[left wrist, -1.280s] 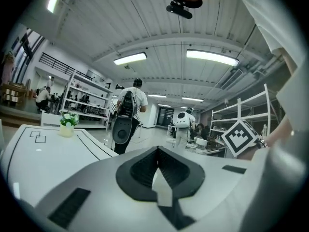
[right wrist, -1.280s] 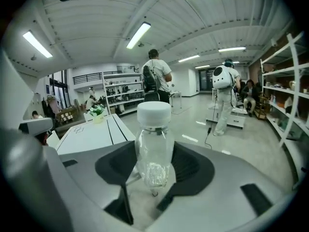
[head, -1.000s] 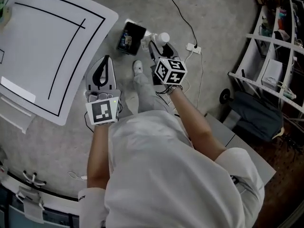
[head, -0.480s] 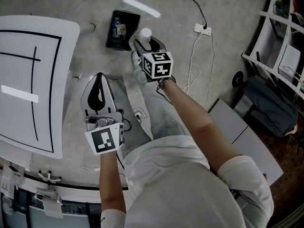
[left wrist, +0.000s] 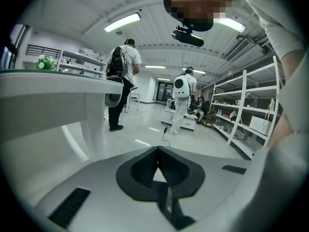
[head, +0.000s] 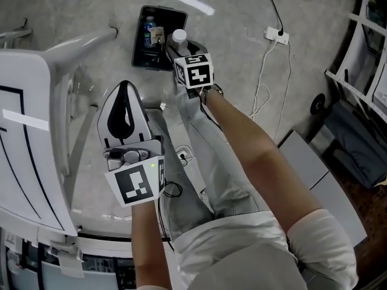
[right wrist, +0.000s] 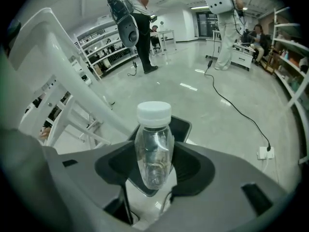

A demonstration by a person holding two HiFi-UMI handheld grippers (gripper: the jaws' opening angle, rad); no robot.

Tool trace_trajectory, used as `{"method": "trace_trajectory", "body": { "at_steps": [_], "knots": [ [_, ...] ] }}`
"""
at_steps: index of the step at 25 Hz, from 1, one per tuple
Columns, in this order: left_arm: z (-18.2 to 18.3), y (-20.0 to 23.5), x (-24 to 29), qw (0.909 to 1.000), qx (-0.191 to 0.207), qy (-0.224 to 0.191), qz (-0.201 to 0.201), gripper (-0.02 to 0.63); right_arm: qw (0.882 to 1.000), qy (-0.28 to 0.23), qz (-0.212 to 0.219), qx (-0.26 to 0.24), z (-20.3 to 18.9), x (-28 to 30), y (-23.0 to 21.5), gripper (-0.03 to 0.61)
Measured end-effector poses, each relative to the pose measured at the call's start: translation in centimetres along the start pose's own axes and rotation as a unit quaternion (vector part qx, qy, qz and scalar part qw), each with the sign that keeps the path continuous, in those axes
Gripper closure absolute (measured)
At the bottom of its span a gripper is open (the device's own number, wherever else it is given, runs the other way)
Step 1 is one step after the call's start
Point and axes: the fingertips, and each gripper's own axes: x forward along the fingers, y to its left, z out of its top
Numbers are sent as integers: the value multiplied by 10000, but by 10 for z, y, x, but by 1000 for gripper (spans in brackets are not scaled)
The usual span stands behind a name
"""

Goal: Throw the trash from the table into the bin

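The right gripper (right wrist: 154, 164) is clamped on a clear bottle (right wrist: 153, 144) with a white cap. The bottle seems to hang just over one edge of the black bin (head: 139, 41) on the floor (head: 242, 17). The left gripper (left wrist: 158, 164) is closed, with nothing in it.

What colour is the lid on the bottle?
White. The lid on the clear bottle shows best in the right gripper view.
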Motion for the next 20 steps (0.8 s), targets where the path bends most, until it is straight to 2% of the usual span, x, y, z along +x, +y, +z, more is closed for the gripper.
{"method": "trace_trajectory", "body": {
  "at_steps": [4, 8, 12, 13, 15, 18, 20],
  "knots": [
    [-8, -2, 0, 10000, -40, 9, 73, 609, 9999, 121, 18, -60, -8, 15, -6, 354],
    [-3, -19, -10, 10000, -41, 20, -44, 609, 9997, 183, 86, -157, -4, 9, -7, 354],
    [-1, -25, -20, 9999, -129, 101, -32, 609, 9986, 114, -15, -510, 11, -3, -7, 357],
    [2, -23, -23, 9999, -141, 71, 8, 609, 9981, 40, -40, -614, 16, -9, -5, 390],
    [10, -20, -31, 9998, -169, -12, 89, 609, 9968, -178, -79, -774, 30, -23, 0, 565],
    [30, -14, -45, 9995, -170, -197, 177, 609, 9952, -491, 30, -846, 50, -50, 13, 571],
    [52, -9, -56, 9986, -62, -472, 236, 609, 9932, -748, 134, -883, 68, -71, 25, 571]
  ]
}}
